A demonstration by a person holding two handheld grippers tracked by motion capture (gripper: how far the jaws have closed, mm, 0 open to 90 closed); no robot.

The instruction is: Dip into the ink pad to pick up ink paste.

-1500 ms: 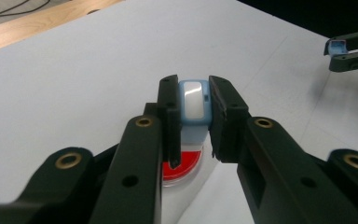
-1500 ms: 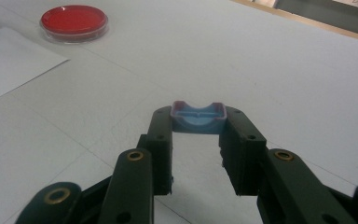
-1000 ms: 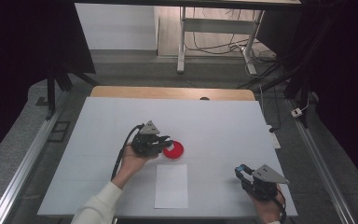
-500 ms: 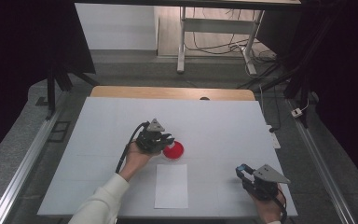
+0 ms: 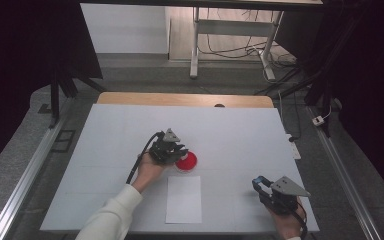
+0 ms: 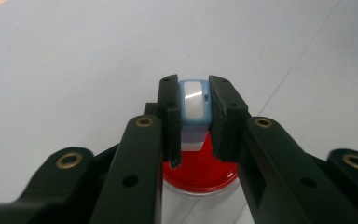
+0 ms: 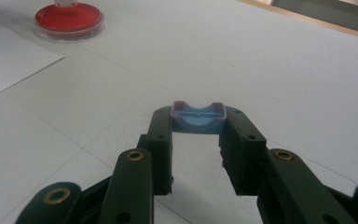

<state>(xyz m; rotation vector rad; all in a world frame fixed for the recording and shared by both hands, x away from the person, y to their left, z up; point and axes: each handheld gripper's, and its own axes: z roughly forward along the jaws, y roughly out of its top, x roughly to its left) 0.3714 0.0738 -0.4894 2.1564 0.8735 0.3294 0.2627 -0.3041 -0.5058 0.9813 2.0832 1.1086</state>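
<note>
**Both pieces gripped, stamp over the red dish**

I judge the work roughly midway: each tool has its piece in hand, but nothing has yet reached the white sheet of paper (image 5: 183, 199) lying at 6 o'clock from the dish.

My left gripper (image 6: 195, 122) has its jaws closed to a narrow gap on a small pale-blue and white plastic block (image 6: 194, 105). The block sits squarely between the jaw tips, its lower end pointing down at the round clear dish with the red filling (image 6: 200, 172); I cannot tell whether it touches the red surface. From the high view the left gripper (image 5: 168, 150) sits at the dish's 9 o'clock edge.

My right gripper (image 7: 197, 122) holds a small blue plastic cap with a pinkish rim (image 7: 197, 117) between its tips, jaws about half open around it, open side up. It waits near the table's near right corner, well apart from the dish, which lies at 10 o'clock in its view.

What I think remains: inking, then pressing onto the paper, then recapping.
</note>
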